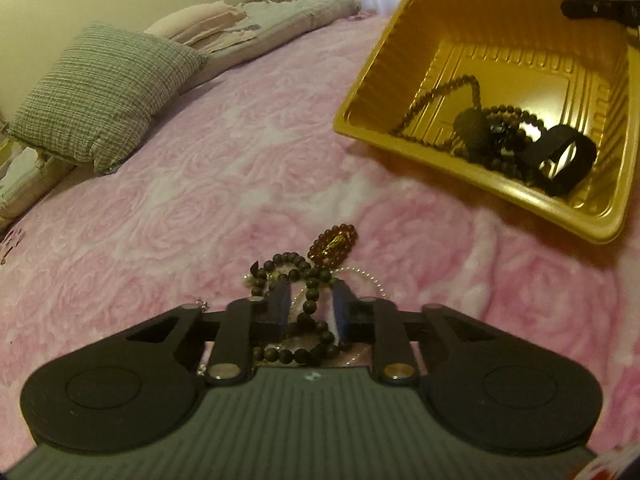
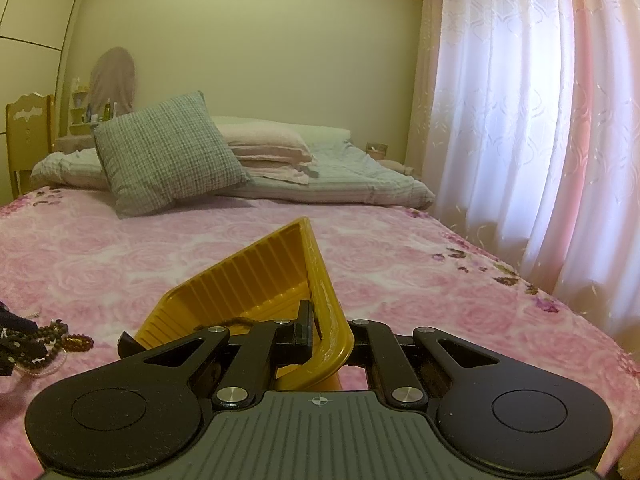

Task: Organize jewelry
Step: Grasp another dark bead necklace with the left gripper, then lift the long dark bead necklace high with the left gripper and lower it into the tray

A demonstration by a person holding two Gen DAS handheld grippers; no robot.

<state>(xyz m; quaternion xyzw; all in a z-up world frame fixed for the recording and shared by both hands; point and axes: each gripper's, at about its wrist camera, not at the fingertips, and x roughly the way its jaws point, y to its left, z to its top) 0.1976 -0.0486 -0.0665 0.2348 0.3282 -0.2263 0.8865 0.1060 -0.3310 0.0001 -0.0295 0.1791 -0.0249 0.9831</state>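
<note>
A pile of jewelry lies on the pink rose blanket [image 1: 192, 168]: a dark bead bracelet [image 1: 310, 295], a reddish bead bracelet [image 1: 334, 240] and a thin pearl chain [image 1: 370, 277]. My left gripper [image 1: 311, 300] is down on this pile. A strand of the dark beads runs between its fingers, with a gap on each side. The gold plastic tray [image 1: 404, 76] is tilted up at the right and holds a long bead necklace [image 1: 440, 94] and a black band [image 1: 560, 156]. My right gripper [image 2: 326, 322] is shut on the tray's rim [image 2: 332, 332].
A grey checked cushion [image 1: 100, 92] and folded bedding [image 1: 260, 20] lie at the head of the bed. White and pink curtains [image 2: 540, 120] hang along the bed's right side. A wooden chair [image 2: 28, 136] stands at the far left.
</note>
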